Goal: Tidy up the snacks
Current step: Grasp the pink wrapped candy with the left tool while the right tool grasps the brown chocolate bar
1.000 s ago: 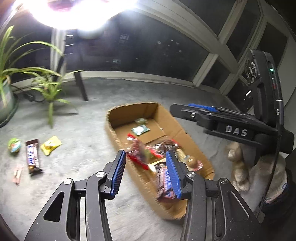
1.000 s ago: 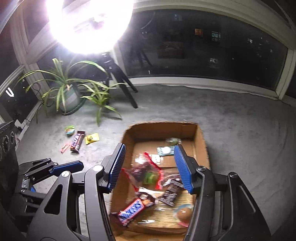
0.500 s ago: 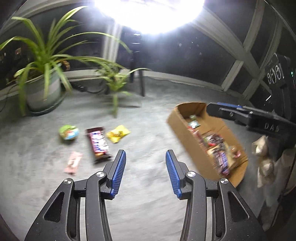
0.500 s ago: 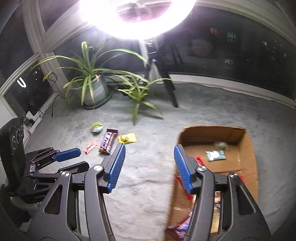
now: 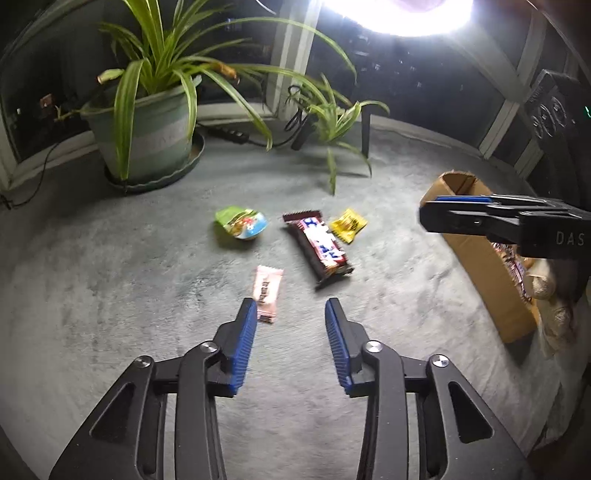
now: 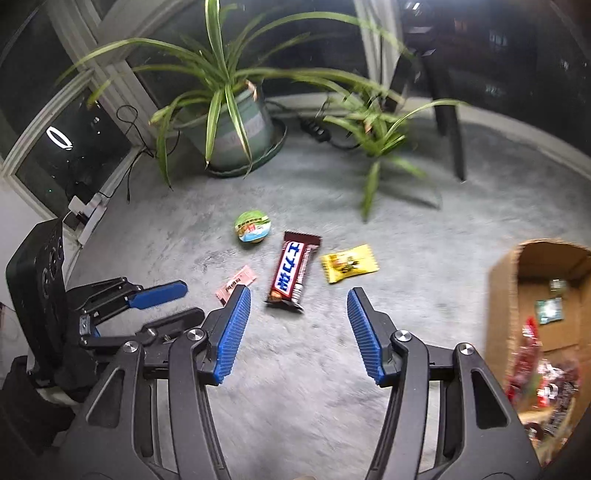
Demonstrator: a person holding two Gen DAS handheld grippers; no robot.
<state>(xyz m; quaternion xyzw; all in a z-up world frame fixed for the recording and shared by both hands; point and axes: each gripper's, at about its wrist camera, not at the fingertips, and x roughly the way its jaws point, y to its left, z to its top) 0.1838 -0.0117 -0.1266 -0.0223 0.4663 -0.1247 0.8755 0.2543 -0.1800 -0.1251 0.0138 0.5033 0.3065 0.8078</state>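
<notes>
A: How are the two tools sitting right now?

B: The left hand-held gripper (image 5: pixel 290 314) is tilting down over the carpet (image 5: pixel 110 295). Its jaws have just been closing a little, yet they are standing apart with only carpet between them. The right hand-held gripper (image 6: pixel 298 301) is angling down too, jaws spread wider and gripping nothing.

A: And the snacks?

B: Going left to right, four are lying loose on the carpet: a round green cup (image 5: pixel 242 223), a pink wrapper (image 5: pixel 266 293) just beside the left tool's left tip, a dark chocolate bar (image 5: pixel 319 247), and a yellow packet (image 5: pixel 348 225) touching the bar's far end. Further right, the cardboard box (image 6: pixel 532 295) is holding a pile of other wrappers.

A: Anything hard to read?

B: The box is running off the frame edge and its contents are blurring together. In the right view, the pink wrapper is partly hiding behind the finger.

A: The room?

B: Grey carpet, a potted plant (image 5: pixel 147 122) by dark windows, a bright lamp (image 5: pixel 399 14) glaring overhead.
</notes>
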